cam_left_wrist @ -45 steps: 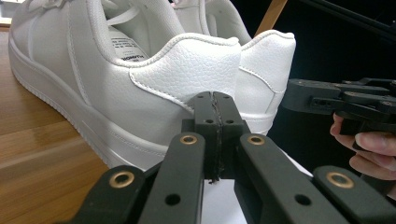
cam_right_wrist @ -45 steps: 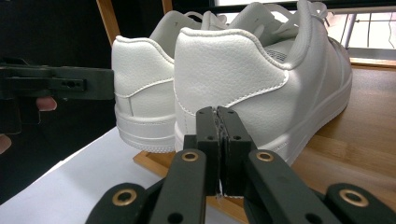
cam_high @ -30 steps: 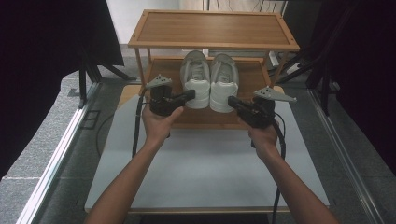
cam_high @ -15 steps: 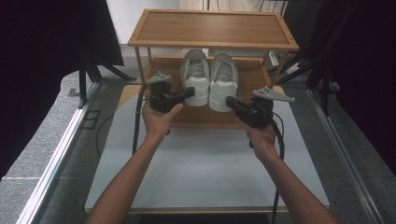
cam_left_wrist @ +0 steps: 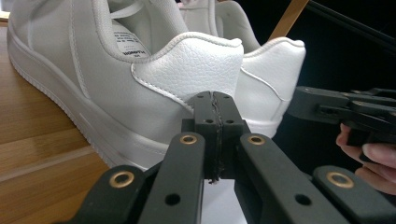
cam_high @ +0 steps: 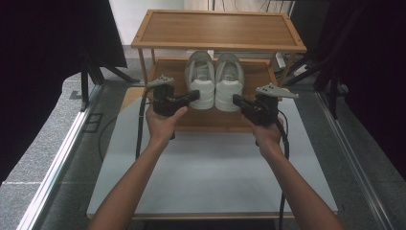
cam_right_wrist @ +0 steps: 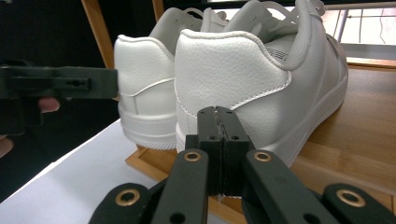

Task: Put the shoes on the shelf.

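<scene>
A pair of white sneakers stands heels toward me on the lower shelf of a wooden rack (cam_high: 165, 67). The left sneaker (cam_high: 200, 79) fills much of the left gripper view (cam_left_wrist: 140, 93), the right sneaker (cam_high: 229, 81) much of the right gripper view (cam_right_wrist: 261, 79). My left gripper (cam_high: 195, 95) (cam_left_wrist: 215, 95) is shut with nothing between its jaws, tip just at the left sneaker's heel. My right gripper (cam_high: 235, 99) (cam_right_wrist: 217, 111) is shut and empty too, tip close to the right sneaker's heel. Whether either tip touches leather I cannot tell.
The rack has a bare top shelf (cam_high: 218, 28) over the sneakers. It stands at the far end of a white table top (cam_high: 206, 172). Metal rails (cam_high: 57, 158) run along both sides, and black tripod legs (cam_high: 306, 72) stand to the right of the rack.
Both grippers have moved forward and inward, closing in on the heels of the sneakers. The sneakers have not moved.
</scene>
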Demonstrator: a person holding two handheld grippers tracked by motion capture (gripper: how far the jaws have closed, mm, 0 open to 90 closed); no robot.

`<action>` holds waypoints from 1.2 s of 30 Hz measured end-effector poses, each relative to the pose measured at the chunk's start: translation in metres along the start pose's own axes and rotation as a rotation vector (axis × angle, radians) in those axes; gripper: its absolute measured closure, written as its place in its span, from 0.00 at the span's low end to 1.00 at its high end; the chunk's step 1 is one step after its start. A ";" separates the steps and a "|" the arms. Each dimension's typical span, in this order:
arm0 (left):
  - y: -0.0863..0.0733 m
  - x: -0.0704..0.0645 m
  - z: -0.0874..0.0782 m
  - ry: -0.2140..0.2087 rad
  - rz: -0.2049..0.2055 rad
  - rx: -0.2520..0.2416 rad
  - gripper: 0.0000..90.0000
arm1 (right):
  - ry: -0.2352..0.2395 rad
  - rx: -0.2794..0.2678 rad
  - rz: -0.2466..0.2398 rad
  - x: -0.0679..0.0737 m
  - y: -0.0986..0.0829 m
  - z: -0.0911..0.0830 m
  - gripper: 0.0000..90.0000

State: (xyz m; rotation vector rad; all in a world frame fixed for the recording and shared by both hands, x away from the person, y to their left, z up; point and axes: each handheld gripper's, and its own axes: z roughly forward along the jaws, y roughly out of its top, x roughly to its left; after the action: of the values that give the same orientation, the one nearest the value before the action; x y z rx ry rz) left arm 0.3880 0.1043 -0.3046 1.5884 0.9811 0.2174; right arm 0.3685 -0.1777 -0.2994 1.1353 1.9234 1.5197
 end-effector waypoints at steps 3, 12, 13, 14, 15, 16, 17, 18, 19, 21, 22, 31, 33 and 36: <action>0.000 0.000 0.000 -0.001 0.000 -0.001 1.00 | -0.008 -0.001 0.003 -0.001 0.001 0.004 0.99; -0.001 0.001 0.000 -0.010 -0.007 -0.007 1.00 | -0.012 -0.003 0.009 -0.003 0.002 0.008 0.99; -0.001 0.001 0.000 -0.014 -0.014 -0.009 0.99 | -0.010 -0.005 0.017 -0.003 0.002 0.008 0.99; -0.001 0.001 0.000 -0.020 -0.017 -0.009 0.99 | -0.006 -0.007 0.028 -0.004 0.001 0.007 0.98; -0.001 0.001 0.000 -0.026 -0.019 -0.007 0.98 | 0.003 -0.011 0.043 -0.004 0.000 0.007 0.96; -0.001 0.001 0.000 -0.031 -0.014 -0.005 0.96 | 0.011 -0.016 0.056 -0.004 -0.001 0.006 0.94; -0.001 0.000 0.000 -0.032 -0.012 -0.005 0.94 | 0.012 -0.015 0.067 -0.004 -0.001 0.005 0.92; 0.000 -0.001 0.000 -0.034 -0.007 -0.007 0.89 | 0.023 -0.028 0.083 -0.005 -0.003 0.003 0.88; 0.000 -0.002 -0.001 -0.035 -0.003 -0.011 0.89 | 0.023 -0.028 0.083 -0.005 -0.003 0.003 0.88; -0.002 -0.006 -0.003 -0.016 0.021 -0.027 0.81 | 0.042 -0.051 0.093 -0.004 -0.007 0.000 0.83; -0.002 -0.007 -0.004 -0.012 0.025 -0.032 0.78 | 0.049 -0.059 0.095 -0.003 -0.009 -0.002 0.80; -0.026 -0.019 -0.025 -0.026 0.089 -0.072 0.53 | 0.097 -0.111 0.042 -0.001 -0.036 -0.030 0.61; -0.034 -0.020 -0.033 -0.028 0.086 -0.092 0.51 | 0.096 -0.143 0.039 -0.005 -0.044 -0.038 0.61; -0.051 -0.016 -0.047 -0.026 0.078 -0.122 0.49 | 0.103 -0.161 0.045 -0.011 -0.059 -0.050 0.60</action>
State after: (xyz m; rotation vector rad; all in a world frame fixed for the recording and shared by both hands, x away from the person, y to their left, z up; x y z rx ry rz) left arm 0.3244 0.1248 -0.3301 1.5156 0.8706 0.3047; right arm 0.3182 -0.2195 -0.3415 1.0553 1.8137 1.7540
